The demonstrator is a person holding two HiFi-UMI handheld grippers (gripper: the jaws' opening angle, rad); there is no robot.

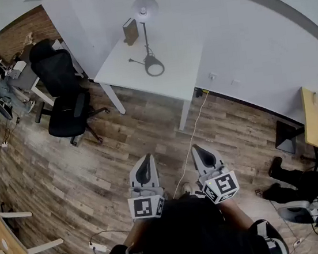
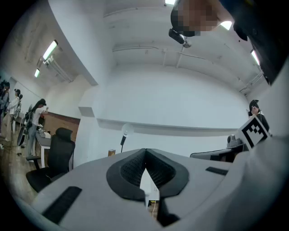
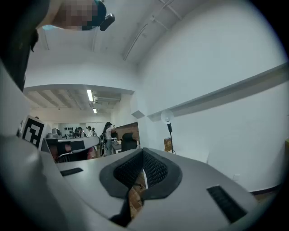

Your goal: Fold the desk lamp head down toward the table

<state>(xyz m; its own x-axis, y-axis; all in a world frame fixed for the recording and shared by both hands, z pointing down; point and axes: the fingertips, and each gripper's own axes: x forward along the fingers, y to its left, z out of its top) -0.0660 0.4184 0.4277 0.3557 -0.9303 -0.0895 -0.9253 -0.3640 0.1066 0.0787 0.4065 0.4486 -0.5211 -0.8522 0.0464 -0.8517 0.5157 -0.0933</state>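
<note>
A desk lamp (image 1: pixel 147 35) stands upright on a white table (image 1: pixel 181 74) against the far wall, its round head (image 1: pixel 144 7) raised on a thin black stem above a ring base (image 1: pixel 154 66). The lamp head (image 2: pixel 126 131) shows small in the left gripper view, and the same lamp head (image 3: pixel 167 117) in the right gripper view. My left gripper (image 1: pixel 145 167) and right gripper (image 1: pixel 202 155) are held side by side over the wood floor, well short of the table. Both are shut with nothing between the jaws.
A brown box (image 1: pixel 130 31) stands beside the lamp. A black office chair (image 1: pixel 64 92) sits left of the table. A yellow cable (image 1: pixel 193 142) runs across the floor from the wall. People sit at desks at far left and right; a wooden desk (image 1: pixel 314 117) is at right.
</note>
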